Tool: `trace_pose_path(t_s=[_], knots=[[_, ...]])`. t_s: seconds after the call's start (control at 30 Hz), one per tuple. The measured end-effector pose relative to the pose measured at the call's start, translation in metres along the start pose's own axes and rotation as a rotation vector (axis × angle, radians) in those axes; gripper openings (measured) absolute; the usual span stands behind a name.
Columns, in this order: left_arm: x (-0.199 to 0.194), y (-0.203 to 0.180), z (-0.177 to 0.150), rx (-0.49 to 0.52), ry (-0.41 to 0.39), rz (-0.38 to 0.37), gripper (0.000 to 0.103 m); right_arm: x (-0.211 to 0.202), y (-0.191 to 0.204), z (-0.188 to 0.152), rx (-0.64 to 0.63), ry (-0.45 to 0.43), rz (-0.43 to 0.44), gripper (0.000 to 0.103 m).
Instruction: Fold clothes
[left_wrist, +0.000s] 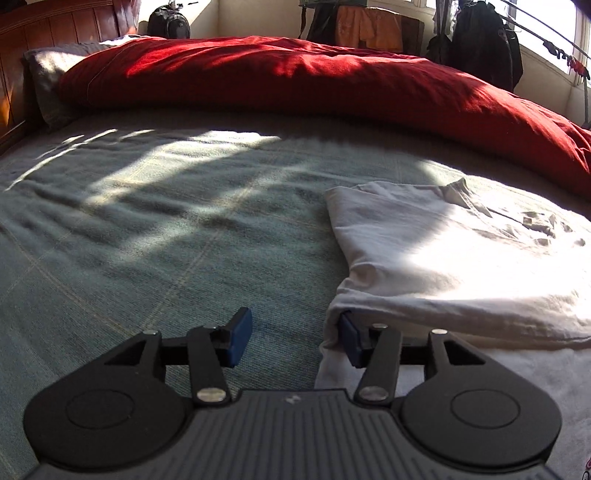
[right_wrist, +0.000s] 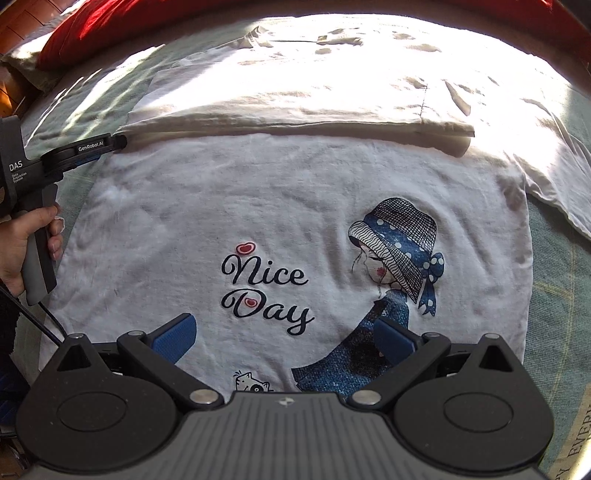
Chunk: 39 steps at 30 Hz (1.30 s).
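Note:
A white T-shirt (right_wrist: 288, 206) lies flat on the bed, printed with "Nice Day" (right_wrist: 264, 288) and a girl in a blue hat (right_wrist: 399, 243). Its far part is folded back toward me into a sunlit flap (right_wrist: 295, 107), and one sleeve (right_wrist: 554, 184) sticks out at the right. My right gripper (right_wrist: 284, 339) hovers open over the print, its blue pads (right_wrist: 177, 338) wide apart. My left gripper (left_wrist: 295, 338) is open at the flap's left corner (left_wrist: 343, 306), where its right pad (left_wrist: 351, 341) touches the cloth edge. In the right wrist view, a hand (right_wrist: 26, 251) holds the left gripper (right_wrist: 120, 142).
The grey-green bedspread (left_wrist: 147, 221) stretches to the left of the shirt. A bunched red duvet (left_wrist: 295, 81) and a grey pillow (left_wrist: 44, 74) lie along the far side by a wooden headboard (left_wrist: 55, 26). A backpack (left_wrist: 168, 22) and hanging clothes (left_wrist: 480, 40) stand beyond.

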<state>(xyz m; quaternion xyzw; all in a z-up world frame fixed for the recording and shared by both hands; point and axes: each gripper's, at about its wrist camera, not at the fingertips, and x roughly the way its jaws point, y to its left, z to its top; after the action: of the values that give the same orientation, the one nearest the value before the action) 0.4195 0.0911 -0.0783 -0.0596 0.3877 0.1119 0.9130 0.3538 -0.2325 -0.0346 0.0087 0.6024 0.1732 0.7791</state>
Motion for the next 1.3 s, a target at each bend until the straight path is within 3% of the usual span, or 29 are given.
trace_pose_path(t_s=[0.1, 0.2, 0.27, 0.37, 0.5, 0.6, 0.63, 0.7, 0.83, 0.93, 1.07, 1.17, 1.3], knots=[[-0.010, 0.003, 0.001, -0.013, 0.006, -0.014, 0.053, 0.000, 0.000, 0.000, -0.003, 0.006, -0.001, 0.103], [-0.030, 0.011, 0.007, -0.044, -0.031, -0.027, 0.045, 0.000, -0.002, 0.000, 0.003, 0.007, 0.001, 0.103], [-0.041, 0.010, 0.014, -0.031, -0.073, -0.082, 0.045, 0.001, -0.003, -0.001, 0.008, 0.007, 0.001, 0.103], [-0.042, -0.011, 0.029, 0.033, -0.115, -0.234, 0.045, 0.003, -0.003, -0.001, 0.010, 0.007, -0.002, 0.103], [-0.014, -0.039, 0.033, 0.097, -0.082, -0.334, 0.045, 0.005, -0.001, 0.000, 0.008, 0.011, -0.002, 0.103], [0.018, -0.036, 0.023, 0.100, 0.012, -0.273, 0.044, 0.002, 0.002, 0.001, -0.008, 0.005, -0.001, 0.103], [0.028, -0.028, 0.020, 0.067, 0.044, -0.269, 0.033, 0.001, 0.002, 0.002, -0.012, 0.001, -0.002, 0.103], [0.029, -0.016, 0.018, 0.011, 0.043, -0.296, 0.027, 0.000, 0.001, 0.002, -0.012, -0.006, -0.001, 0.103], [0.010, -0.014, 0.027, 0.022, 0.026, -0.306, 0.028, 0.003, -0.004, -0.001, 0.020, -0.002, 0.004, 0.103], [0.003, -0.018, 0.037, 0.026, -0.007, -0.355, 0.031, 0.006, -0.004, -0.003, 0.031, 0.005, 0.012, 0.103], [0.010, -0.016, 0.045, 0.009, -0.003, -0.334, 0.037, 0.009, 0.003, -0.004, 0.015, 0.008, 0.024, 0.103], [0.016, -0.015, 0.050, -0.004, 0.003, -0.315, 0.030, 0.007, 0.004, -0.002, 0.011, 0.003, 0.028, 0.103], [0.023, -0.013, 0.057, -0.021, 0.010, -0.289, 0.032, 0.004, 0.000, -0.002, 0.016, -0.009, 0.023, 0.103]])
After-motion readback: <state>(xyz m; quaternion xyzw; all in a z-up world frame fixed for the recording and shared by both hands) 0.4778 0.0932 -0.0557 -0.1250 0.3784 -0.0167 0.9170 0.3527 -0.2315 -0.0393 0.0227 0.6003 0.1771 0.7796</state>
